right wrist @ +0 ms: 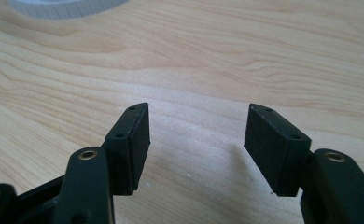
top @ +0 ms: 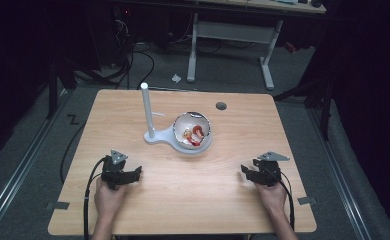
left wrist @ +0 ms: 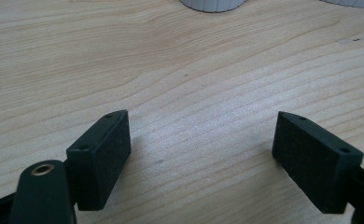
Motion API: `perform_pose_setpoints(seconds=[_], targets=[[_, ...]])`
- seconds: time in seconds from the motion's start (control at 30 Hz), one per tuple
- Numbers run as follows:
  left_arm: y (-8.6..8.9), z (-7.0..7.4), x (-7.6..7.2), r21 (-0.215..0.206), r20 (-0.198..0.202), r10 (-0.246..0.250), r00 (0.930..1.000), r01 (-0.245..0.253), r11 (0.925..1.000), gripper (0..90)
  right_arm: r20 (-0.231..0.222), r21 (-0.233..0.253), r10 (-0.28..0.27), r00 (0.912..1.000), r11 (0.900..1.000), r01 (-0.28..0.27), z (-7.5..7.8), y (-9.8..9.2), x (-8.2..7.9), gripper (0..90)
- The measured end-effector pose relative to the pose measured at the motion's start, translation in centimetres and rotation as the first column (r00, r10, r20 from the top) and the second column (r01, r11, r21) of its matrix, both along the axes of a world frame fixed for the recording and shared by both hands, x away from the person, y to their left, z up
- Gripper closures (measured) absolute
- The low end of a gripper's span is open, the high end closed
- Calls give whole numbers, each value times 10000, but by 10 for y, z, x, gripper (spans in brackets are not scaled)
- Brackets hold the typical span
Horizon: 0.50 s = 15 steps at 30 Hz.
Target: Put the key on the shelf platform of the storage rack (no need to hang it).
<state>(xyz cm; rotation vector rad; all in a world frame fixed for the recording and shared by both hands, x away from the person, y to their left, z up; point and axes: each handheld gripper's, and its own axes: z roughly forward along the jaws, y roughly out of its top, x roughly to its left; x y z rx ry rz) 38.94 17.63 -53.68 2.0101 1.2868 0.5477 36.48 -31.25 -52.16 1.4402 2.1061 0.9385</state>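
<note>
Left hand-held gripper (top: 137, 173): my jaws spread wide on nothing, low over the bench (top: 233, 150) at 8 o'clock.
Right hand-held gripper (top: 244, 170): mine too, gaping and empty, at 4 o'clock.
White bowl (top: 206, 134): mid-bench at 12 o'clock, red and pale pieces (top: 197, 134) inside.
Post stand (top: 146, 111): touching the bowl's 9 o'clock side.

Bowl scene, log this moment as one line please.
left gripper: open, empty | right gripper: open, empty | bowl: on white stand, holds red pieces | both grippers near table edge
</note>
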Motion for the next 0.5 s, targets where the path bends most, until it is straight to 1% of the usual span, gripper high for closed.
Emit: perform_pose_setpoints(seconds=[0.1,0.13,0.37,0.5], targets=[[0,0,0,-4,1,-1,10000,1,10000,197,-25,-325,4,10000,9995,-5,-7,2,-1,387],[0,0,0,-1,0,2,10000,-2,10000,197,143,-440,29,9999,9990,-23,-9,3,-2,385],[0,0,0,-10,6,13,10000,-13,10000,197,168,-500,30,9999,9987,-21,-9,4,-2,374],[0,0,0,-11,7,13,10000,-13,10000,197,136,-485,-58,9999,9988,64,-9,4,-2,362]])
